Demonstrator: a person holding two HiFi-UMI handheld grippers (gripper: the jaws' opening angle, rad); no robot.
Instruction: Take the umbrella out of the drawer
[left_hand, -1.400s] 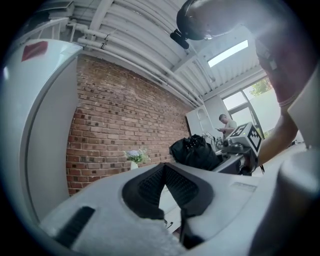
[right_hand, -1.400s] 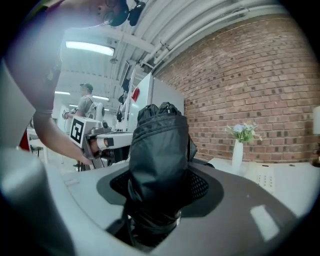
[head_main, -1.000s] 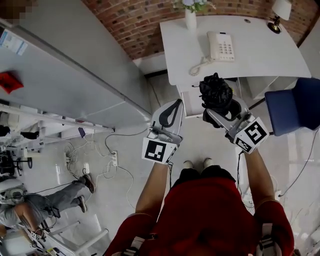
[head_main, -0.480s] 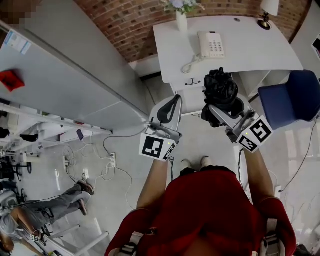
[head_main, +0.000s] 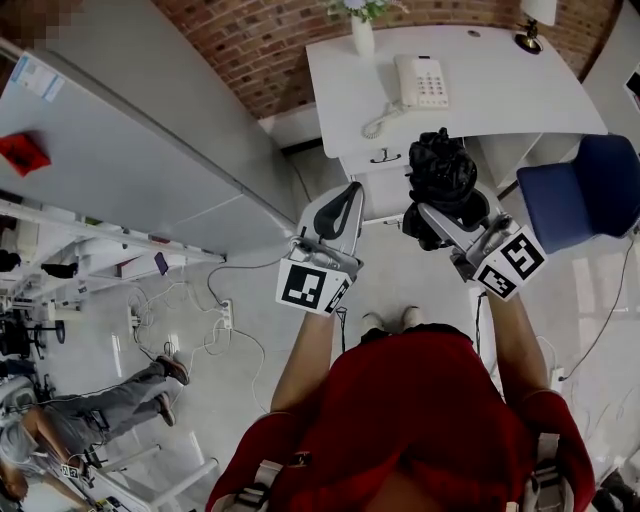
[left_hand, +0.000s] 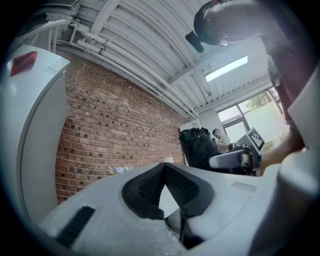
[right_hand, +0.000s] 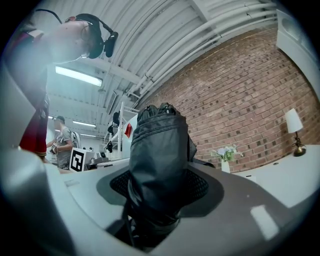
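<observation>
The right hand-held gripper (head_main: 440, 212), clamped on the folded umbrella (head_main: 438, 168), has raised it clear of the drawer (head_main: 381, 158). The left hand-held gripper (head_main: 350, 192) stays closed and empty. Removal looks done.

Telephone (head_main: 421, 82) near vase (head_main: 362, 36) (white); blue chair (head_main: 585, 195).

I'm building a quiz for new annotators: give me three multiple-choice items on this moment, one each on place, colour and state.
1. The telephone sits on: A the white desk; B a sofa; C a windowsill.
2. The umbrella is: A red; B black; C yellow.
3. The right hand-held gripper is: A open, empty; B shut on a cup; C shut on the umbrella.
Answers: A, it rests on the desktop; B, its folded fabric is black; C, the jaws clamp its bundle.
</observation>
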